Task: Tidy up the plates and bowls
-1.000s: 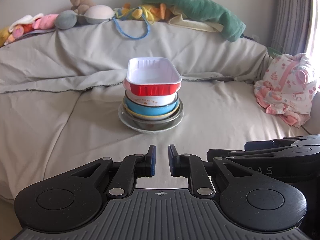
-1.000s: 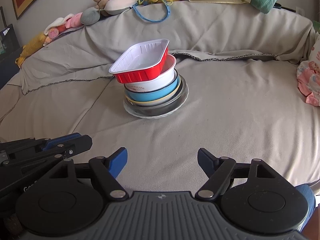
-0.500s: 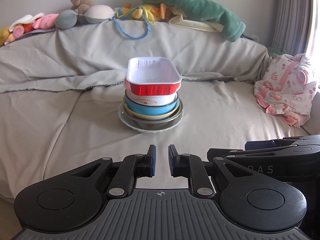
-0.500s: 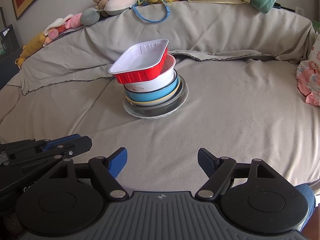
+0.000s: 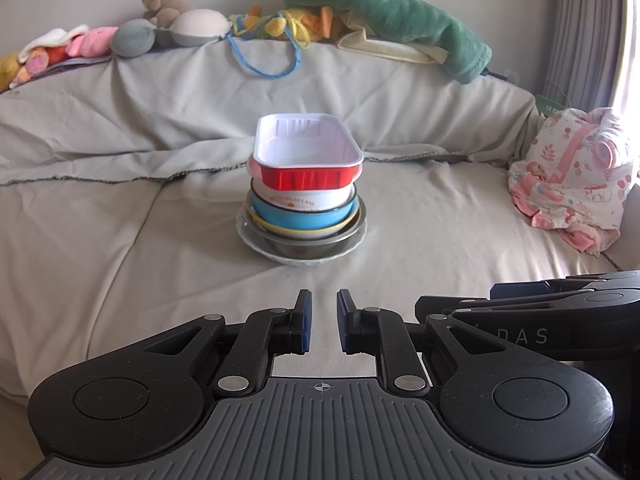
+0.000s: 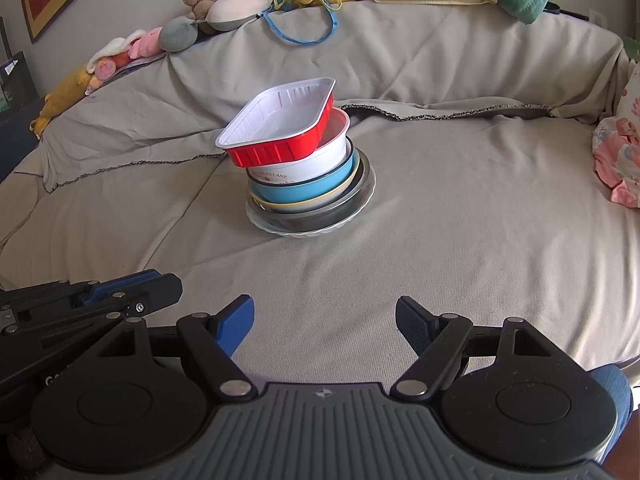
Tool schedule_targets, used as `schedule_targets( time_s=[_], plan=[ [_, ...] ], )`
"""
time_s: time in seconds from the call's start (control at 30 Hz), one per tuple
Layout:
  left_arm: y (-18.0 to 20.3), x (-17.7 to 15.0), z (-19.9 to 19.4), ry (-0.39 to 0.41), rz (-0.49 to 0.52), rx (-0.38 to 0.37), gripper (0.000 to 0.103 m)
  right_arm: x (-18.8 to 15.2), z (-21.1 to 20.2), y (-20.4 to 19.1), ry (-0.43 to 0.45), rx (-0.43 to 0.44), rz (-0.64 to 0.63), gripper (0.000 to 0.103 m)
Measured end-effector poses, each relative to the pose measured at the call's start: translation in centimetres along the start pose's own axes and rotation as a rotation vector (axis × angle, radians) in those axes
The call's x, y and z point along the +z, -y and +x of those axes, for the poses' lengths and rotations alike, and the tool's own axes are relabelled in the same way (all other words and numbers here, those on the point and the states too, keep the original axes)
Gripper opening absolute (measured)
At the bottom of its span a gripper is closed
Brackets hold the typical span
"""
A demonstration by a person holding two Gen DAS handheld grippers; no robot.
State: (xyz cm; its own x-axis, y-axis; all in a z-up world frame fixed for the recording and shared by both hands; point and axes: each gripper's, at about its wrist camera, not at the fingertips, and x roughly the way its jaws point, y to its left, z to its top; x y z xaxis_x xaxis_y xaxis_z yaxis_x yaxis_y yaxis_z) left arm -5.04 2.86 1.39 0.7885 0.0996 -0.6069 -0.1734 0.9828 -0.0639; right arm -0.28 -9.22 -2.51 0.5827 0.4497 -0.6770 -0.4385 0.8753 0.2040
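The stack already stands nested on the bed, so little seems left; left gripper is narrow and empty, right gripper wide and empty.

From my left wrist view, the stack of dishes sits at twelve o'clock on the covered couch seat, well ahead of my left gripper. In the stack, a plate lies at the bottom, nested bowls rest in it, and a rectangular tray tops them, tilted. Behind the stack the backrest rises, with soft toys along its top at eleven o'clock and a towel at one o'clock. A bundle of clothing lies on the seat at two o'clock. My right gripper is just beside the left one, at its three o'clock.
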Motion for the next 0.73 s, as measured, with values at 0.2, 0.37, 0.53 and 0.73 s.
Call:
schedule_targets(
  time_s=[0.2,0.37,0.53,0.73],
  plan=[
    [-0.03,-0.07,0.02,0.000,-0.002,0.000,0.017,0.03,0.00,0.04,0.000,0.000,0.000,0.079],
    [0.13,-0.32,0.19,0.001,-0.004,0.001,0.017,-0.07,0.05,-0.02,-0.003,0.000,0.004,0.079],
    [0.42,-0.52,0.15,-0.009,-0.010,0.003,0.017,-0.31,0.29,-0.18,-0.009,-0.002,0.012,0.079],
    [0.46,-0.56,0.56,-0.031,-0.020,0.005,0.017,-0.24,0.44,-0.19,-0.011,-0.004,0.015,0.079]
  ],
)
